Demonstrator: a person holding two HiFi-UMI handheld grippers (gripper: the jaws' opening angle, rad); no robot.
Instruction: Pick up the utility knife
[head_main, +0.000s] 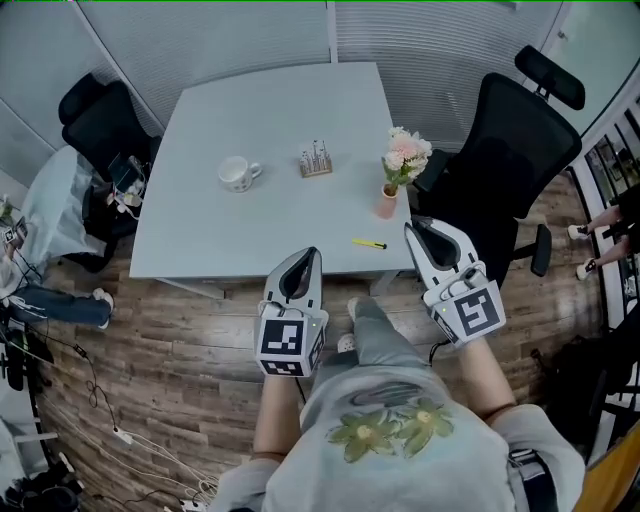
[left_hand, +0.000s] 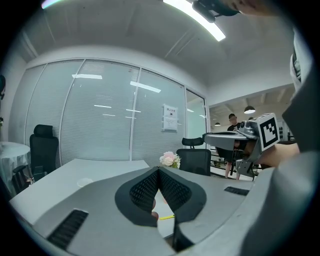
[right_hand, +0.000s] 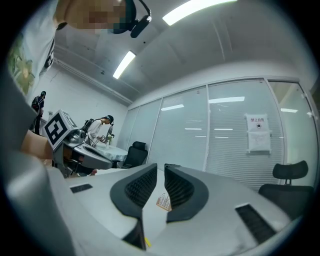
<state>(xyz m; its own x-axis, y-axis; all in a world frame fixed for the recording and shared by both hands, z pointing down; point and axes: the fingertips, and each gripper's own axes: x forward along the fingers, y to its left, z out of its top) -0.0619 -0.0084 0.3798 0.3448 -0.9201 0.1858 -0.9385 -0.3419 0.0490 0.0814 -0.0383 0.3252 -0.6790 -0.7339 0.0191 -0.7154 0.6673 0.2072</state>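
Utility knife (head_main: 369, 243): lying flat on the worktop (head_main: 250, 230), just on the near side of the flower vase (head_main: 388, 200), close to the front edge; not yet touched.
Left tool (head_main: 308, 256): held off the worktop edge, near and to the left of the vase; jaws closed tip to tip, nothing gripped.
Right tool (head_main: 414, 230): held near the vase's near-right side; jaws parted by a narrow slit, nothing between them.
Posture: both tools are aimed across the worktop, judged an approach.
Likely picker: the right tool is judged better placed, being nearer the knife.
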